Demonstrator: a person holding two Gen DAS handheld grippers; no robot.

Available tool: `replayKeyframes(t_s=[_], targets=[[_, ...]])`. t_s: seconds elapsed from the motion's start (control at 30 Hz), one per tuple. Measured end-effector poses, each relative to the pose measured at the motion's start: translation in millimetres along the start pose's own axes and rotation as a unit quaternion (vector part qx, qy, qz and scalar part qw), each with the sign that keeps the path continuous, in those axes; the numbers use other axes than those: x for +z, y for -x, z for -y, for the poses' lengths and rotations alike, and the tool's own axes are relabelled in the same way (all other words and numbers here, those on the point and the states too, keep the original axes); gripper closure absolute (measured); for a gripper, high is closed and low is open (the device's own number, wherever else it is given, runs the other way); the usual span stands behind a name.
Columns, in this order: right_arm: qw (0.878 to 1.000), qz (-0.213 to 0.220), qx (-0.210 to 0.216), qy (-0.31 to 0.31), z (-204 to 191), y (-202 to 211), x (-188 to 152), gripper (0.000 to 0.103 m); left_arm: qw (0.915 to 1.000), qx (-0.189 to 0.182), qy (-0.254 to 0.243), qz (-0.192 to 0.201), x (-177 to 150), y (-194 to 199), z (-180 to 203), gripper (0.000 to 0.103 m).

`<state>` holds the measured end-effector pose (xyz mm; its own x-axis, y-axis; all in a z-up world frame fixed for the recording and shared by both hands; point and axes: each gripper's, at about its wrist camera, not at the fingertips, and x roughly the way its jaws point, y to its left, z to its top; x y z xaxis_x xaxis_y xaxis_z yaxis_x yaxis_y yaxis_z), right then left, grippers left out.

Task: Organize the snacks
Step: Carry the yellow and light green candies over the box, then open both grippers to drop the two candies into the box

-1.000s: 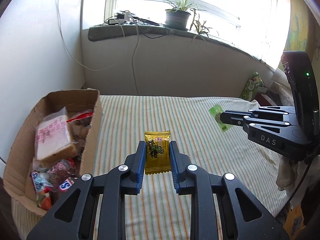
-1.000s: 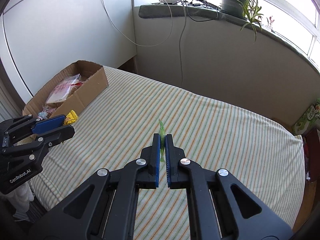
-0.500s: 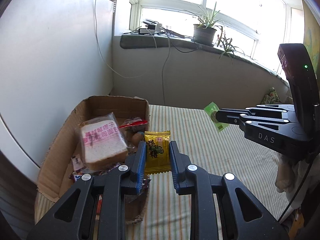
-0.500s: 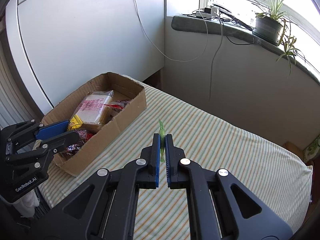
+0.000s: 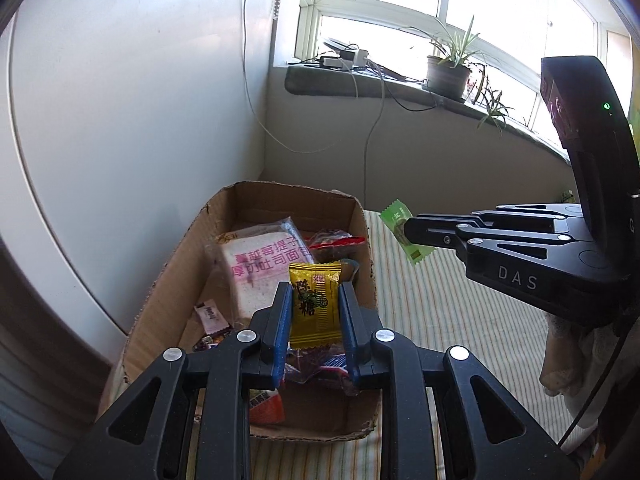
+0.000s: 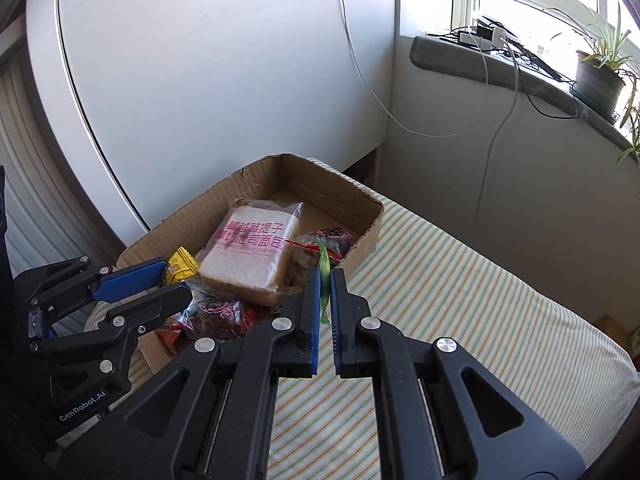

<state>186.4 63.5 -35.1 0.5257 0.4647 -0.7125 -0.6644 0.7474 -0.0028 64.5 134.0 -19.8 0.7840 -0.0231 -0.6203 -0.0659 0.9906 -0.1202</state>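
Observation:
My left gripper [image 5: 315, 294] is shut on a yellow candy packet [image 5: 315, 303] and holds it above the near part of an open cardboard box [image 5: 176, 280] of snacks. In the right wrist view the left gripper [image 6: 168, 280] and the yellow packet [image 6: 182, 265] hang over the box [image 6: 256, 176]. My right gripper [image 6: 325, 276] is shut on a thin green candy packet [image 6: 323, 266], seen edge-on, beside the box's right wall. In the left wrist view the right gripper [image 5: 408, 229] holds that green packet [image 5: 402, 226]. A bagged bread slice [image 5: 264, 268] lies in the box.
The box sits at the left end of a striped cloth surface [image 6: 460, 280], next to a white wall panel [image 5: 120, 120]. Red and dark wrapped snacks [image 6: 216, 316] fill the box's near end. A windowsill with a potted plant [image 5: 448, 72] and cables is behind.
Both grippers have swung left toward the box with their packets. The yellow packet went from above the striped cloth to above the box. The green packet came up beside the box's right wall.

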Motion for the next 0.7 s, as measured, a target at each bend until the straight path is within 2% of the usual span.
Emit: replayKeyframes(t_s=[0.27, 0.7], targets=[[1.000, -0.015, 0.017, 0.013, -17.3, -22.7, 5.1, 0.098, 0.9999, 0.010, 0.009, -0.006, -3.3, -2.9, -15.0, 0.081], [0.999, -0.026, 0.022, 0.012, -18.7, -44.0, 9.6, 0.098, 0.9996, 0.022, 0.014, -0.008, -1.9, -5.8, -26.2, 0.081]])
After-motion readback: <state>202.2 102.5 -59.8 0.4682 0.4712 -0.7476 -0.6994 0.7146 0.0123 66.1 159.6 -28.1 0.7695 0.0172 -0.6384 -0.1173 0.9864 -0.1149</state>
